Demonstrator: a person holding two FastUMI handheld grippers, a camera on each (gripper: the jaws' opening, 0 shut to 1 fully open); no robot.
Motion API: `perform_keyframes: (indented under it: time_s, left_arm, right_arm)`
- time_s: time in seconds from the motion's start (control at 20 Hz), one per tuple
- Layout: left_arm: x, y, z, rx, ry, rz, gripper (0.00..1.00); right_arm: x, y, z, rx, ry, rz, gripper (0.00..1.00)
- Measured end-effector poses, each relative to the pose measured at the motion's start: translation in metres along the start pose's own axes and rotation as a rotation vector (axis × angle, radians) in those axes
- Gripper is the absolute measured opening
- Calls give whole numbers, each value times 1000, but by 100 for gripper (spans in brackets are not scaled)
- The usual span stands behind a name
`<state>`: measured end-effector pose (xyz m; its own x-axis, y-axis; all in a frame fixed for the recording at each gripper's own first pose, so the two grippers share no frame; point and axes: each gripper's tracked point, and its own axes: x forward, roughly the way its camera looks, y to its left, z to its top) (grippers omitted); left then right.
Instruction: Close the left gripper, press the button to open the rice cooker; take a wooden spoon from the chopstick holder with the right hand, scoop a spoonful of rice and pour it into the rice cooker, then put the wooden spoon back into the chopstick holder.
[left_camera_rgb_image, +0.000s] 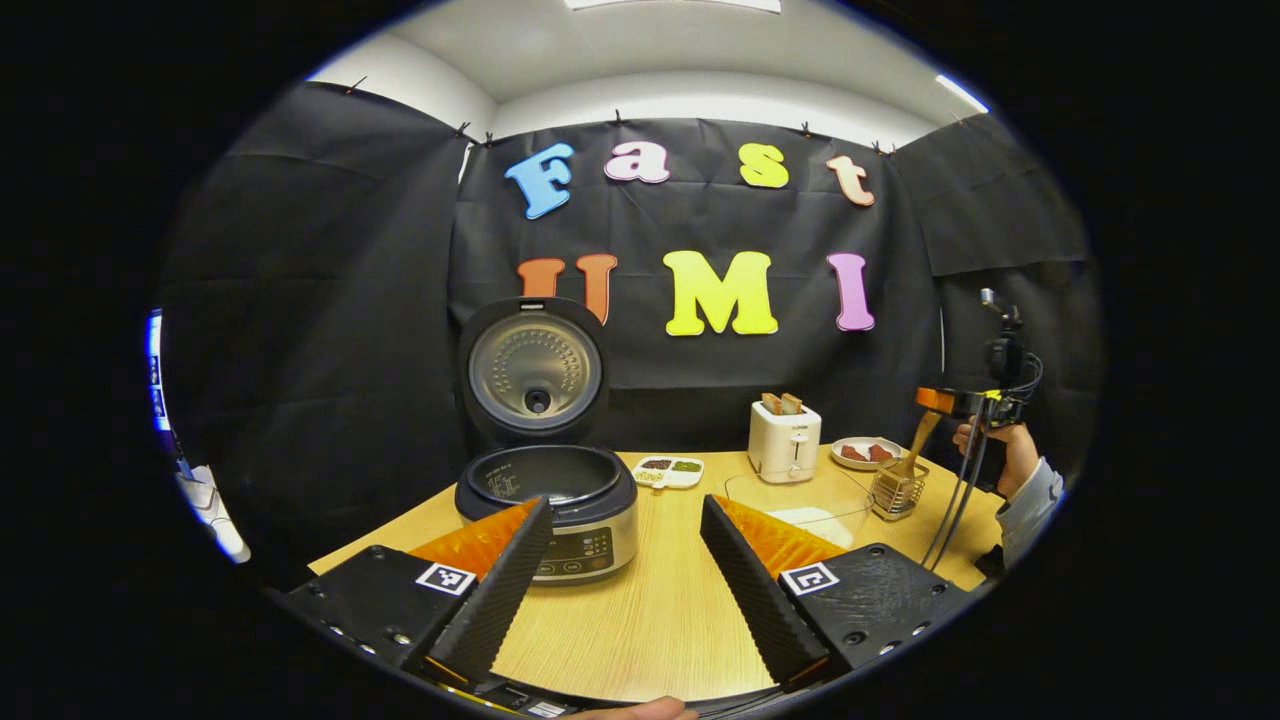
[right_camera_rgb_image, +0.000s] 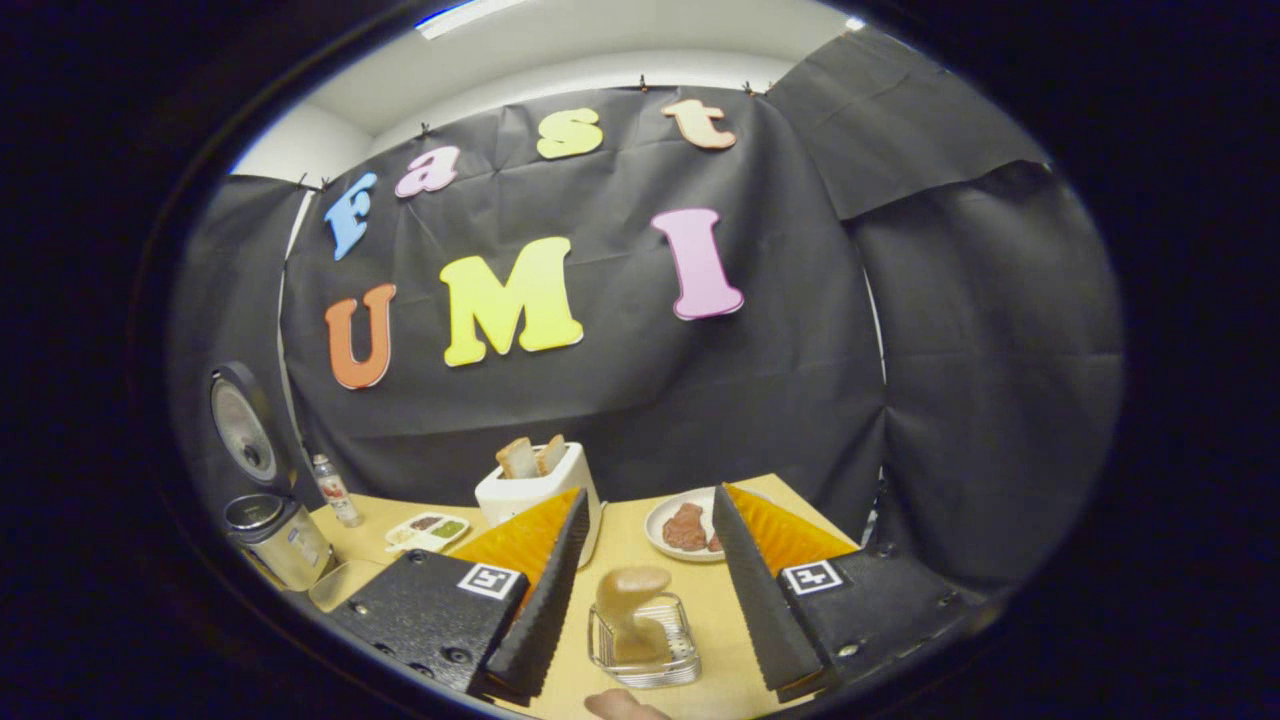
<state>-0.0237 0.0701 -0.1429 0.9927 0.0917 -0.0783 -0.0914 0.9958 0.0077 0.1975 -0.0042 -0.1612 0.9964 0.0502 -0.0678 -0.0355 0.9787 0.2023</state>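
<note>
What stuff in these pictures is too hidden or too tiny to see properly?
- Inside of the black-and-silver rice cooker, left gripper view: its rim hides the bottom, so any rice is unknown.
- Bowl of the wooden spoon, right gripper view: sunk in the wire chopstick holder, blurred.
- Small white divided dish, left gripper view: contents too small to name.
- Right hand-held gripper, left gripper view: too far and small to judge its jaws there.

Left claw (left_camera_rgb_image: 625, 590) agape, low; right claw (right_camera_rgb_image: 640, 590) agape, tilted down.
</note>
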Motion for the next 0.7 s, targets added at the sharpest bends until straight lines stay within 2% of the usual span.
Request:
perform_keyframes:
  time_s: [0.05,0.1,0.15,0.2,0.25,0.3,0.6,0.7]
  left_arm:
    - [5,4,1,-11,10,8,95]
    - [11,9,5,-17,14,21,95]
    - [17,15,8,-22,19,34,95]
    - [22,20,16,-25,14,46,95]
    - [27,26,27,-26,4,54,96]
    - [32,29,37,-26,-5,56,96]
    - [68,51,109,-19,-90,69,95]
    - [84,57,130,-17,-121,66,95]
  right_arm:
    - [-8,2,4,-8,-1,-16,76]
    - [-17,9,10,-3,-3,-12,84]
    - [-27,18,13,5,8,1,77]
    - [-36,26,17,15,13,13,84]
    - [-47,35,23,28,9,39,81]
    - [-56,44,28,35,2,59,84]
    - [-100,60,20,12,31,112,84]
    - [-117,70,10,11,63,175,84]
